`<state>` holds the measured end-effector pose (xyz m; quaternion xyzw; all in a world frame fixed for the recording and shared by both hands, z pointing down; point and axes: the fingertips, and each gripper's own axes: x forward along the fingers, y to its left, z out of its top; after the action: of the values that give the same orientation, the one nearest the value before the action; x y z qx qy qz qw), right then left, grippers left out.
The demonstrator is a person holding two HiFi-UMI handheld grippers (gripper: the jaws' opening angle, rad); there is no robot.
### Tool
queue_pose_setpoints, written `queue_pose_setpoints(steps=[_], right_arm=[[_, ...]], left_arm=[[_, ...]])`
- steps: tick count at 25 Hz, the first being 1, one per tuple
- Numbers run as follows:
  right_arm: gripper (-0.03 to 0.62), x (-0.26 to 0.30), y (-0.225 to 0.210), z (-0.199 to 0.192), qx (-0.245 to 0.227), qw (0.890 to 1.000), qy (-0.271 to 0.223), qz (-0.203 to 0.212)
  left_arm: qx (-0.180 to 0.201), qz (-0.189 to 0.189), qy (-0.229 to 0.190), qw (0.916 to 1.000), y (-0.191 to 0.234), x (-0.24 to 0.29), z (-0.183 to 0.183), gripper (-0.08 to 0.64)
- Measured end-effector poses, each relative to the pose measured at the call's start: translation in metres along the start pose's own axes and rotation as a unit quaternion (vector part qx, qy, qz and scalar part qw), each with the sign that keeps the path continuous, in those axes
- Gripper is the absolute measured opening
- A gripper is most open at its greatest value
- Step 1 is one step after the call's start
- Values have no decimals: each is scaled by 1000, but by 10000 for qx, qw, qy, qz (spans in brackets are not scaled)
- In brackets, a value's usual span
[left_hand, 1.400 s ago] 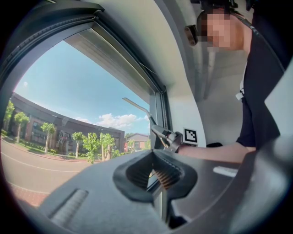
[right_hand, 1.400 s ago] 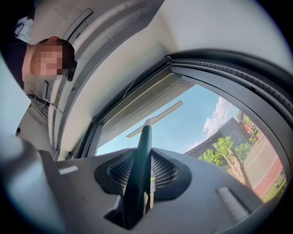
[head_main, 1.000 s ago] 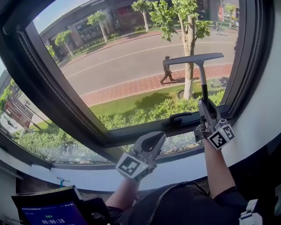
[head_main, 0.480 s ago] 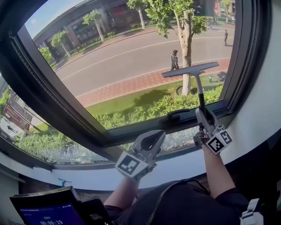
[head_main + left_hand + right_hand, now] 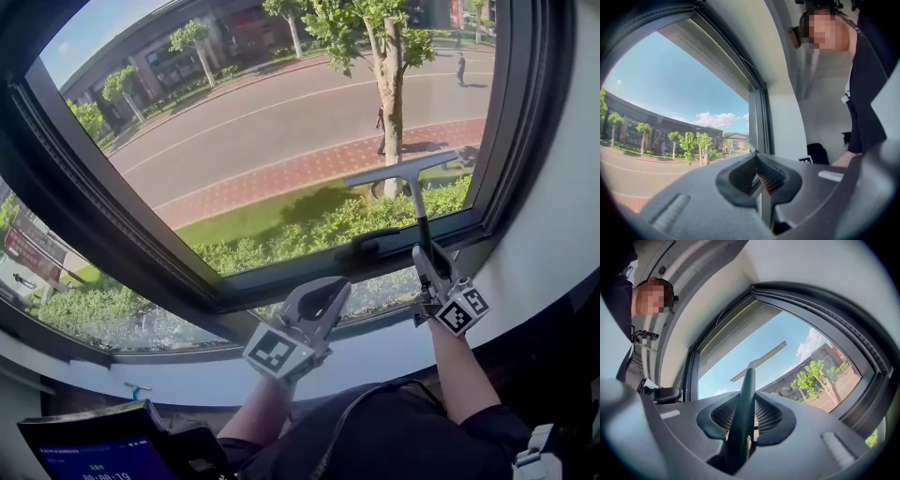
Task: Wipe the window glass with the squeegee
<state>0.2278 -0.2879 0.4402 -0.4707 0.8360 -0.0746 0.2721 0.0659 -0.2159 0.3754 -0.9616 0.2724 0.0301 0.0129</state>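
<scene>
The squeegee (image 5: 402,170) is clamped by its handle in the right claw (image 5: 427,255), blade low over the window glass (image 5: 262,131), near the lower frame (image 5: 309,269), with open pane above. The left claw (image 5: 317,302) is shown closed and empty in the left gripper view.

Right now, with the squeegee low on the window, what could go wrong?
The squeegee blade sits close to the bottom frame and the black window handle; pulling lower could knock them. The right gripper pinches only the thin stem's end, so the blade may twist and streak.
</scene>
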Motion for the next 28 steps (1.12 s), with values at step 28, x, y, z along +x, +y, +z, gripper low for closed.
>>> queue_pose_setpoints(steps=[28], right_arm=[[100, -62, -35, -85, 497, 9923, 935, -640]], left_arm=[[-83, -107, 115, 9998, -8, 3, -8, 4]])
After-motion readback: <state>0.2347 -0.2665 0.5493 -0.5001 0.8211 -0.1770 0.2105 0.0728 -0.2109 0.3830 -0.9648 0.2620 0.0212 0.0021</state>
